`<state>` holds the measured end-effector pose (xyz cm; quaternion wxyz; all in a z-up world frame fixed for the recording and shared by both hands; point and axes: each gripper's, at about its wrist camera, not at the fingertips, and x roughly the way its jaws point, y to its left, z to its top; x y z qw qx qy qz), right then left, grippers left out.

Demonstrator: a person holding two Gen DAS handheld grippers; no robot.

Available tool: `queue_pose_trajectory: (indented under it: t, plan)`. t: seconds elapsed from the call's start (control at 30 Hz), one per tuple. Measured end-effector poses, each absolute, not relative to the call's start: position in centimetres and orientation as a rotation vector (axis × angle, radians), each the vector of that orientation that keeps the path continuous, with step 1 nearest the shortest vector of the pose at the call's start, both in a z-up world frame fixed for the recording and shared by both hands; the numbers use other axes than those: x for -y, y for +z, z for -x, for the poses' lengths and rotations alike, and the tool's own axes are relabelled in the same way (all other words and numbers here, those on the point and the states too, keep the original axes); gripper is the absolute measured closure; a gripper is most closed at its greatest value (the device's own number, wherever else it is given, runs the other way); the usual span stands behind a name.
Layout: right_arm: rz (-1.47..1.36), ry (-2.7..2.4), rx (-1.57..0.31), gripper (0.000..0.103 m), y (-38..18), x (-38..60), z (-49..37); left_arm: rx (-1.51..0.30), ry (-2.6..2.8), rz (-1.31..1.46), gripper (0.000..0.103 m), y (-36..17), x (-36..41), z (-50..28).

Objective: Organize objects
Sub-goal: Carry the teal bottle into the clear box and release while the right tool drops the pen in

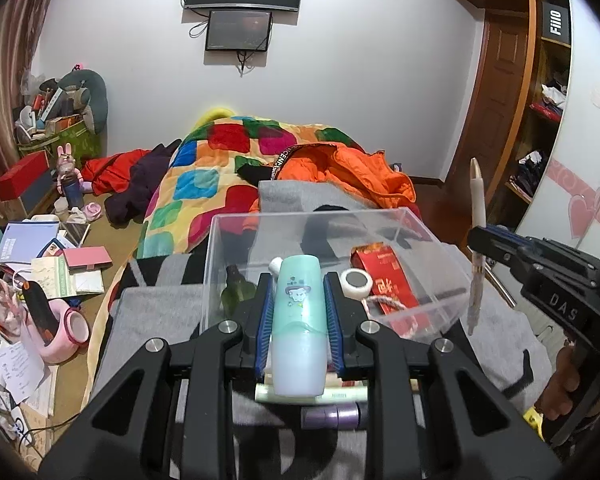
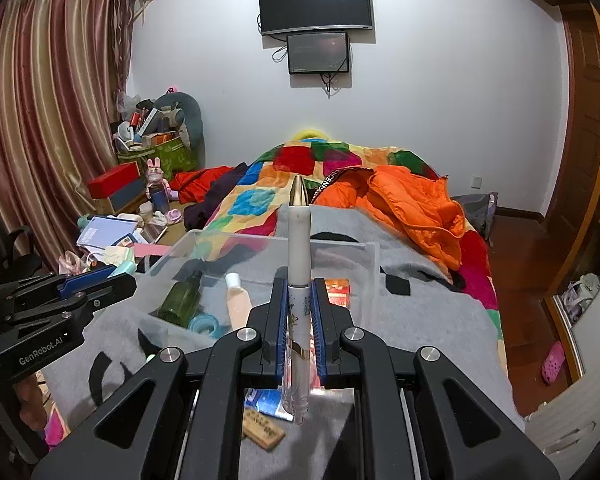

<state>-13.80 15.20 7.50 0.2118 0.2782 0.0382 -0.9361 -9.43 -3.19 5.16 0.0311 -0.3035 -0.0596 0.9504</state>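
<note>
Left gripper (image 1: 299, 312) — blue ribbed pads clamped on a mint tube (image 1: 299, 320), smooth plastic, rounded cap end toward the camera, cartoon print on its side. The tube is held above the near wall of the clear bin (image 1: 432, 240).

Right gripper (image 2: 299, 316) — jaws nearly together, pinching a slim white pen (image 2: 299, 248) upright; the pen has a gold bullet-shaped tip and a clear lower barrel.

The bin is rigid, transparent and box-shaped, and sits on a fuzzy grey blanket (image 2: 420, 308) with black patches. Inside it: a green glass bottle (image 2: 182, 298) lying tilted, a peach tube (image 2: 238, 300) with a white cap, a blue tape roll (image 2: 204, 325), a white tape roll (image 1: 356, 282), a glossy red packet (image 1: 384, 280).

On the blanket beneath the grippers: a purple cylinder (image 1: 332, 416), a wooden tag (image 2: 264, 432).
</note>
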Motion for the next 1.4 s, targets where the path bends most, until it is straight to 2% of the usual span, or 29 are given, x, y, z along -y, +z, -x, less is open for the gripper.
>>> queue_pose_trajectory:
  t: [0.37, 0.93, 1.33, 1.4]
  plan:
    - [-0.752, -2.622, -0.153, 0.093, 7.9, -13.9, 17.0, 0.212, 2.925, 0.963, 0.079, 5.0, 3.5, 13.3]
    - [-0.978, -2.494, -0.334, 0.093, 2.0, -10.6, 20.4, 0.183, 2.837, 1.154, 0.079, 0.7, 2.8, 17.9]
    - [-1.025, -2.434, -0.311, 0.092, 1.1, -10.1, 20.1, 0.169, 2.802, 1.171, 0.079, 0.5, 2.5, 17.1]
    - [-1.032, -2.42, -0.296, 0.088, 1.2, -10.3, 19.9, 0.173, 2.799, 1.166, 0.079, 0.7, 2.5, 16.7]
